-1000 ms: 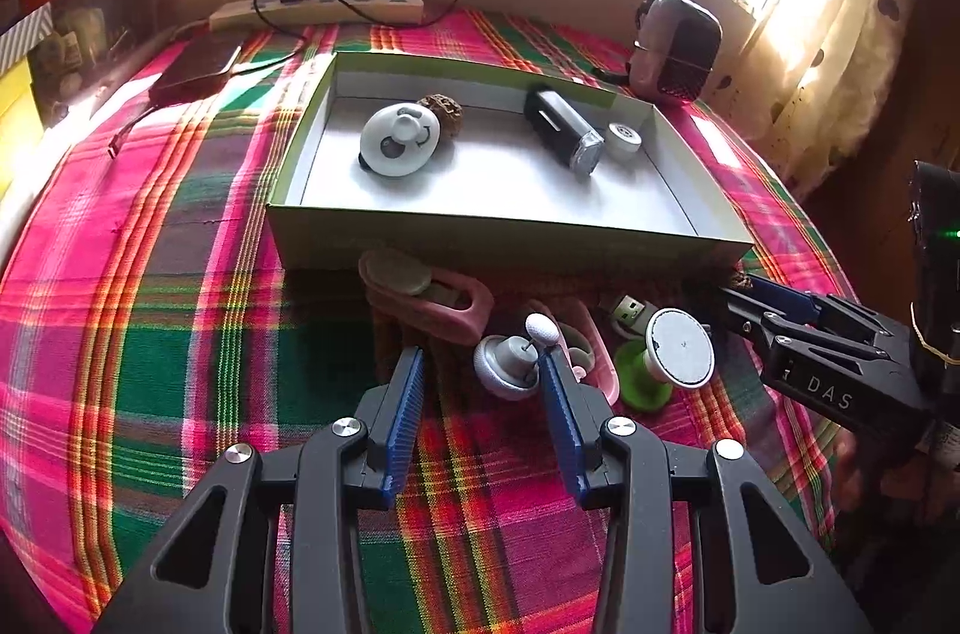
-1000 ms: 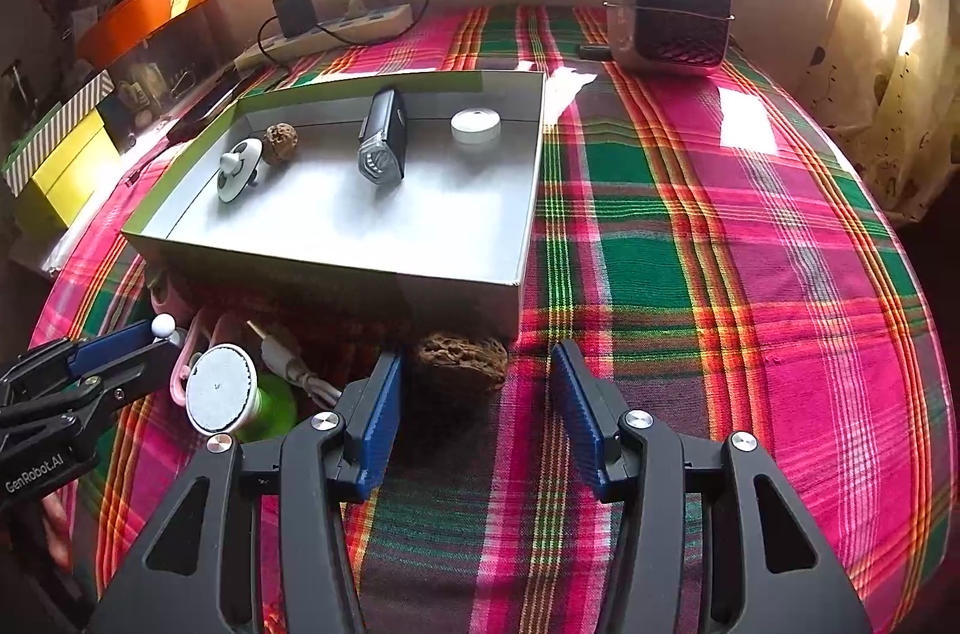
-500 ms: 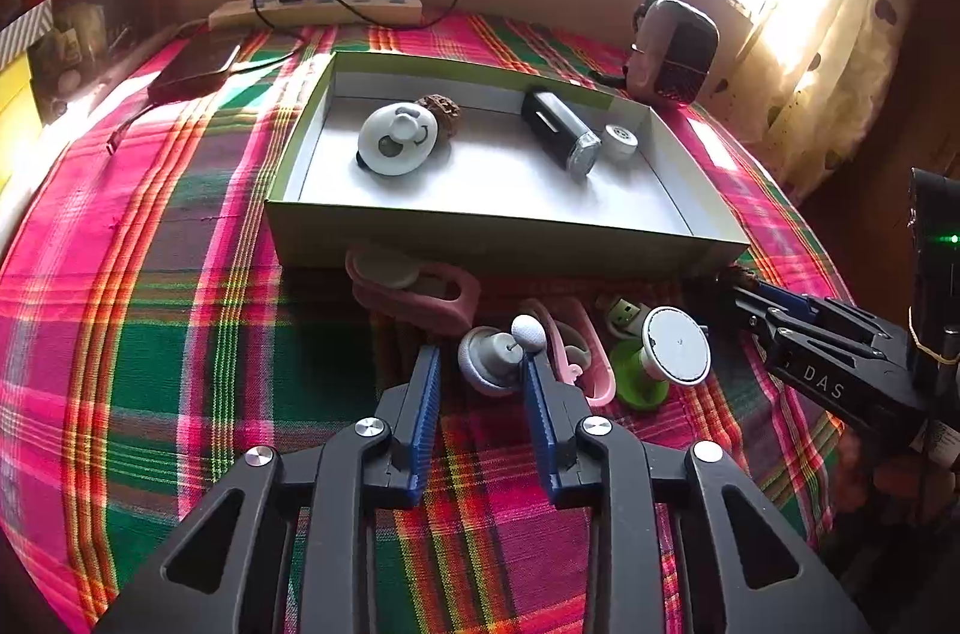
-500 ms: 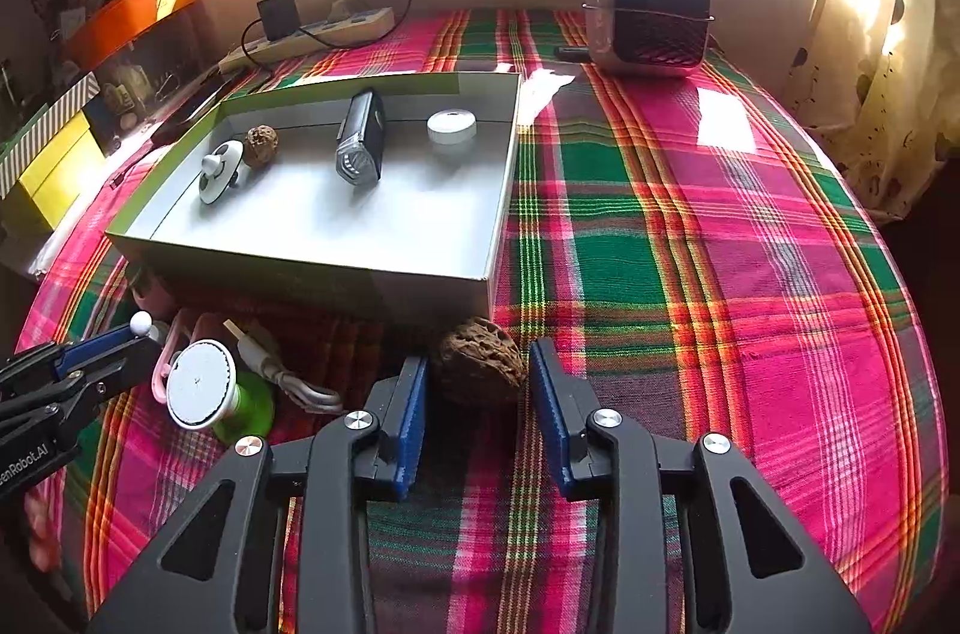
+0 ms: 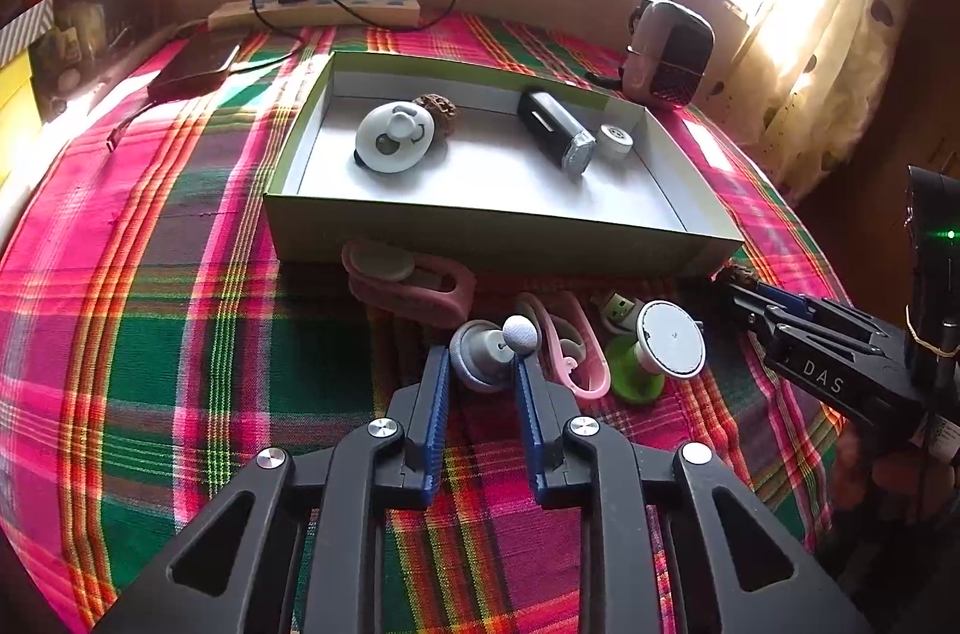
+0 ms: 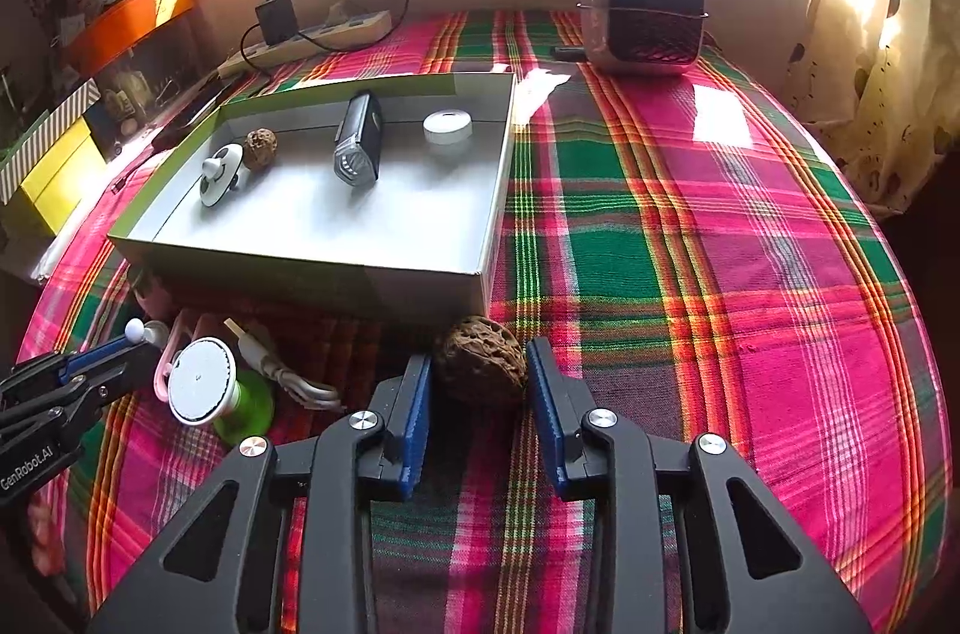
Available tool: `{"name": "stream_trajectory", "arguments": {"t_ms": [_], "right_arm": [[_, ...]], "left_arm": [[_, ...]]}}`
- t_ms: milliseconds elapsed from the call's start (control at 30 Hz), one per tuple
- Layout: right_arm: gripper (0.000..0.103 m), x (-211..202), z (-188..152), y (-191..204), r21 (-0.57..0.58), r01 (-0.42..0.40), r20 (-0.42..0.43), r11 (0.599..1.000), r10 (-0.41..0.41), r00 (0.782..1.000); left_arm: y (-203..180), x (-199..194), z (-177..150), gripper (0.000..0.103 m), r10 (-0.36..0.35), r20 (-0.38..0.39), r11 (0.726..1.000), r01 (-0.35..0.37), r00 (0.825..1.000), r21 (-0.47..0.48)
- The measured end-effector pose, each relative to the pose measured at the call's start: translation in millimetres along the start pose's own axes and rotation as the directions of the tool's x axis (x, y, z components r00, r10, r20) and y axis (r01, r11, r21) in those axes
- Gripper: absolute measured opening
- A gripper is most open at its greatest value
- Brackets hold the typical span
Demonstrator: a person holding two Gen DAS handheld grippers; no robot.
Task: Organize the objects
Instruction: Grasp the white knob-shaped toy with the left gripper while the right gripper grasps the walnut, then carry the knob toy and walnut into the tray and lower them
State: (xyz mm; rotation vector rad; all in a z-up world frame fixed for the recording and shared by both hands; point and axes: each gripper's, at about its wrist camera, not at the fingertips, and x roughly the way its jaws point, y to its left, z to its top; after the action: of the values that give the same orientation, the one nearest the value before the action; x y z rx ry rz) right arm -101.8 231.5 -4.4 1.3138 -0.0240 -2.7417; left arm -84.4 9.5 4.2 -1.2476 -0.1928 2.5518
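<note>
Two grabs run at once before the open box. Right gripper closes narrow around the walnut; squeeze gently, it could roll. Left gripper pinches the small grey knobbed piece; lift both straight up.

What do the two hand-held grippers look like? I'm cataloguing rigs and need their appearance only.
Both match: the left hand-held gripper and the right hand-held gripper have black angular linkage arms with triangular cutouts, silver round bolts and ribbed blue finger pads. Seen from the opposite camera, the left body reads "GenRobot.AI" in white lettering, the right "DAS".
</note>
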Motion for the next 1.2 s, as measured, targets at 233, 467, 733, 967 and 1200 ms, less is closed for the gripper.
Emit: {"name": "stream_trajectory", "arguments": {"t_ms": [233,467,733,967,1200], "right_arm": [[0.032,-1,-1,0,0.002,0.003,0.001,1.000,-0.003,1.000],[0.032,-4,-5,2,0.002,0.005,0.001,1.000,-0.005,1.000],[0.032,-9,-8,6,0.003,-0.002,0.003,1.000,0.002,1.000],[0.032,-18,-7,8,0.001,-0.007,0.019,1.000,0.007,1.000],[0.032,-27,-4,9,0.001,-0.014,0.034,1.000,0.014,0.999]], "left_arm": [[3,-3,-1,0.019,-0.001,0.008,1.000,0.001,1.000,-0.004],[5,-6,-2,0.019,0.001,0.012,1.000,-0.001,1.000,-0.010],[5,-12,-3,0.019,0.003,0.024,1.000,-0.003,1.000,0.001],[3,-20,-2,0.019,-0.002,0.037,1.000,0.002,0.999,0.010],[1,-29,3,0.019,-0.008,0.052,1.000,0.007,0.999,0.010]]}}
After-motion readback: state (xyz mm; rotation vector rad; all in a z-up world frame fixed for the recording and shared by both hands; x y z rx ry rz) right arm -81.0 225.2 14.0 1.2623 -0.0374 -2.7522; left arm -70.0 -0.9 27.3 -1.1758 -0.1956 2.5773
